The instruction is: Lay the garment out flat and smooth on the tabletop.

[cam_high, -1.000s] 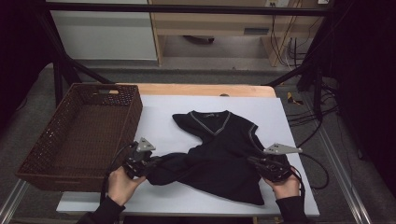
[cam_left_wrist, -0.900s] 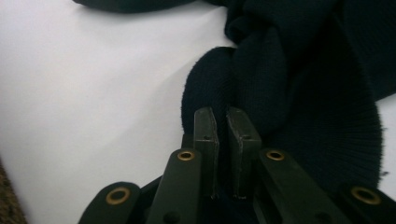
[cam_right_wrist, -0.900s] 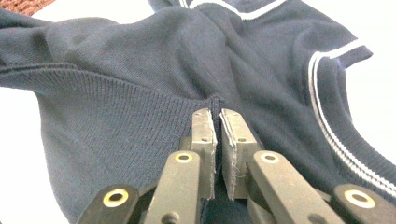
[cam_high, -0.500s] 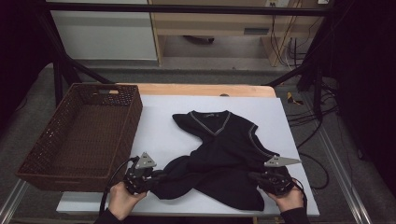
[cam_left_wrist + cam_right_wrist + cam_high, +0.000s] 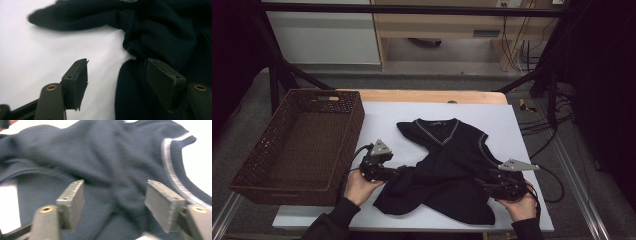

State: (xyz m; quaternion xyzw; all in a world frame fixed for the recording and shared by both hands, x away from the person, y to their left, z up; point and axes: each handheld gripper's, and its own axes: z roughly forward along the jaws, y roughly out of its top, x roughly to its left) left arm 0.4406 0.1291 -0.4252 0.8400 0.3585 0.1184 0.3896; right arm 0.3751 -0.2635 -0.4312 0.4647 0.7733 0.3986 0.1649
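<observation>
Compared with half a second ago, the left tool (image 5: 399, 172) has moved up and toward the dark sweater (image 5: 447, 170), while the right tool (image 5: 482, 182) sits slightly farther from the near edge. Both tools stand wide open, gripping nothing, their jaws against the sweater's bunched lower half. The sweater lies crumpled on the white tabletop (image 5: 517, 130). A brown wicker basket (image 5: 299, 145) stands just left of the sweater, beside the left tool.

The table (image 5: 522, 165) has a white top. A dark shirt (image 5: 447, 170) lies on it, right of the brown basket (image 5: 297, 145).
</observation>
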